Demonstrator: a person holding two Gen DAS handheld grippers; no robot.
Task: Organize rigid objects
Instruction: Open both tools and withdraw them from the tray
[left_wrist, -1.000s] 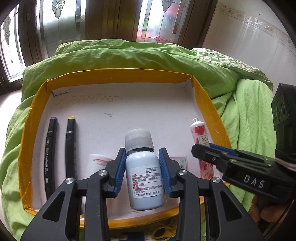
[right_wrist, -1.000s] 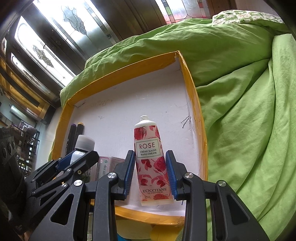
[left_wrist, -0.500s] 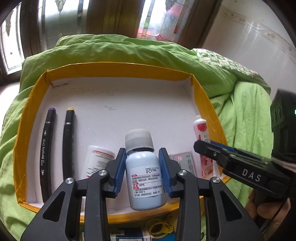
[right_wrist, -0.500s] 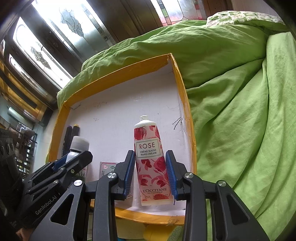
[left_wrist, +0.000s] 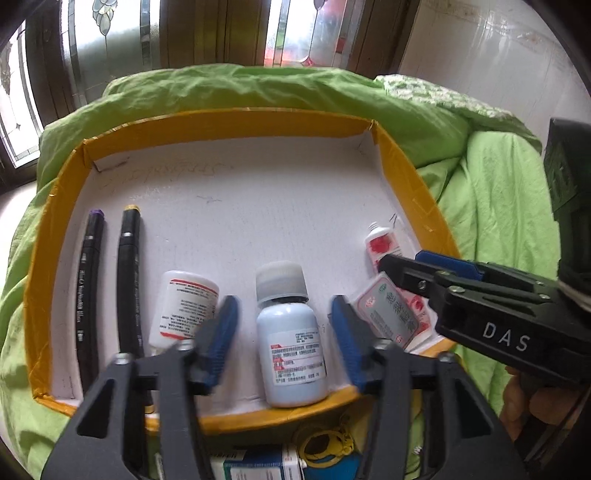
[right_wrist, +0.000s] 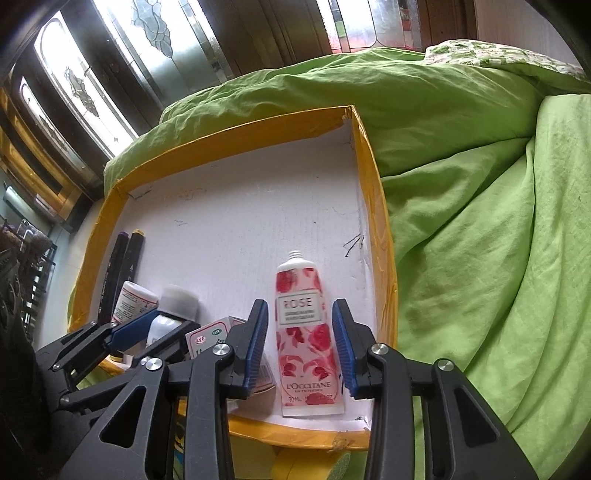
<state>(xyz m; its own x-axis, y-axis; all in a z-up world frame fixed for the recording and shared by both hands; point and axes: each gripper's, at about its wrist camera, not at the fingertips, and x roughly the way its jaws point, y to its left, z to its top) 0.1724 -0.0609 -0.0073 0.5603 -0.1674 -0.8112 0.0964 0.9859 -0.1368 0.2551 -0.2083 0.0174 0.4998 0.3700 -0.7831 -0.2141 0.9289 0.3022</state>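
With both items now lying on the white floor of the tray (left_wrist: 402, 173), you are at the release step of placing them. Your left gripper (left_wrist: 284, 332) has just been opening; its blue pads stand clear on either side of the blue bottle (left_wrist: 291, 350), which lies near the tray's near wall between the white bottle (left_wrist: 184, 306) and a small carton (left_wrist: 388, 314). Your right gripper (right_wrist: 300, 343) has also just been opening, by less: a narrow gap shows each side of the hand cream tube (right_wrist: 304, 332), so it is let go, not clamped. The tube lies beside the tray's right wall. Two markers (left_wrist: 107, 280) lie side by side at the left.

Judgement: the next move calls for drawing both grippers straight back and up, without sweeping sideways. The right pads sit close to the tube and could drag it; widen them first. The bottle is round and may roll if nudged.
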